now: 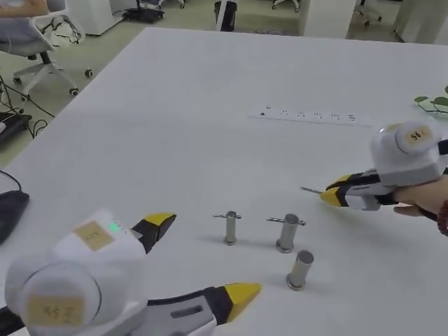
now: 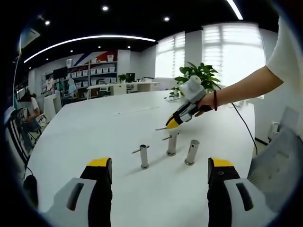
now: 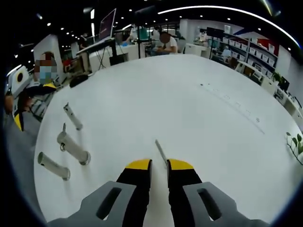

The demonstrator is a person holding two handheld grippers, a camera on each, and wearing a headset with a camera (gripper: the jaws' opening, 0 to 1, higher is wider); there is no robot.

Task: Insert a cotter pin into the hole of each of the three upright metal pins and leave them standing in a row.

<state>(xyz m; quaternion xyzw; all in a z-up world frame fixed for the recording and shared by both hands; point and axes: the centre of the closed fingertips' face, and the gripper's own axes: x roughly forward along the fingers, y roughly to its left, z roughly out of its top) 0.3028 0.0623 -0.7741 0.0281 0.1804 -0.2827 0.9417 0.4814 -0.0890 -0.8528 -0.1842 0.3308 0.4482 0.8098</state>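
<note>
Left claw point(image 1: 199, 257) spread wide, low over near side of counter point(image 1: 175, 105). Right claw point(image 1: 332, 197) narrow, pinching cotter pin point(image 1: 311, 190), just right of three upright metal pins point(image 1: 287, 233). Two already cross-pinned; nearest pin point(image 1: 301, 269) bare. Power strip point(image 1: 311, 115) well beyond. Counter edges far off.
</note>
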